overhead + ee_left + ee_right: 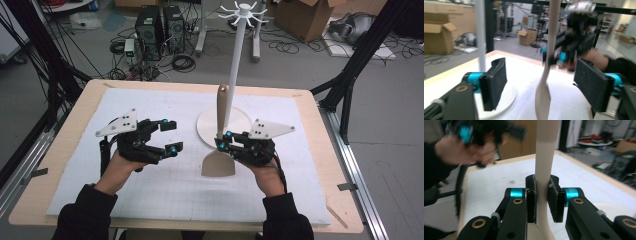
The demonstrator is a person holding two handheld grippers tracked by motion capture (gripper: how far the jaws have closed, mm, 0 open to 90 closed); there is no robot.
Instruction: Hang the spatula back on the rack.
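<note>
The right gripper (pixel 223 140) clamps the pale wooden spatula (pixel 220 145) upright, handle toward twelve o'clock; the wide-open, empty left gripper (pixel 169 136) waits at its nine o'clock.

Pale wooden spatula (pixel 220 132), flat-bladed with a long slim handle. Stands upright, blade down, handle tip up. Clamped at the neck, just above the blade, between the jaws of the right gripper (pixel 223 140). Sits just in front of the white stand (pixel 235 75), handle overlapping its round base and close beside its pole.
</note>
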